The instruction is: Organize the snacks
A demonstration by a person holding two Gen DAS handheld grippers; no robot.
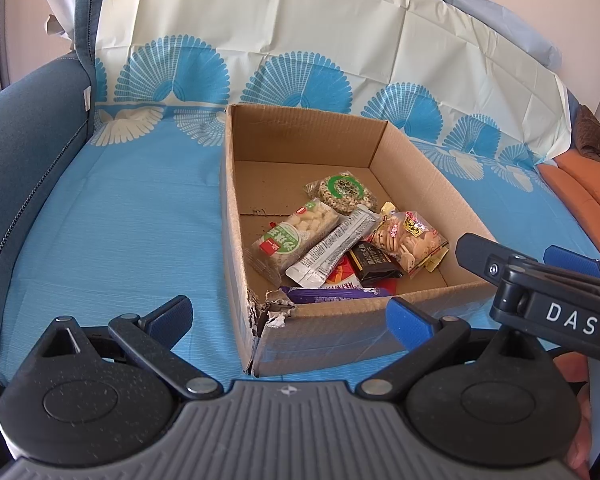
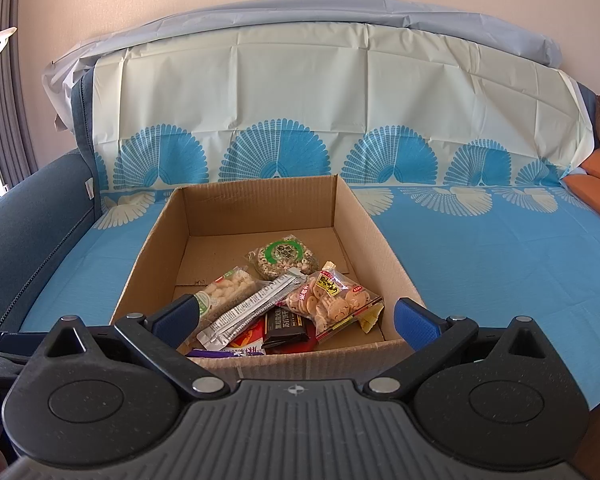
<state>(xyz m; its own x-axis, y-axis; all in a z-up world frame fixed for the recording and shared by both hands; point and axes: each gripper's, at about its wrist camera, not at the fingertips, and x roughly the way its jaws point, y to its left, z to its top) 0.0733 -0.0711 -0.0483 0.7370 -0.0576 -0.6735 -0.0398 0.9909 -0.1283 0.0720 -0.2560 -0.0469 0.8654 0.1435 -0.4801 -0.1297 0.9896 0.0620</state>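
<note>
An open cardboard box sits on the blue cloth. Several snacks lie in its near half: a round rice cake with a green label, a white puffed-snack pack, a silver stick pack, a clear cookie bag, a dark chocolate bar and a purple wrapper. My left gripper is open and empty before the box's near left corner. My right gripper is open and empty over the near wall.
The box's near left corner is torn. A blue fan-patterned cloth covers the sofa seat and backrest. A dark blue armrest rises at the left. Orange cushions lie at the right. A hand shows at the lower right.
</note>
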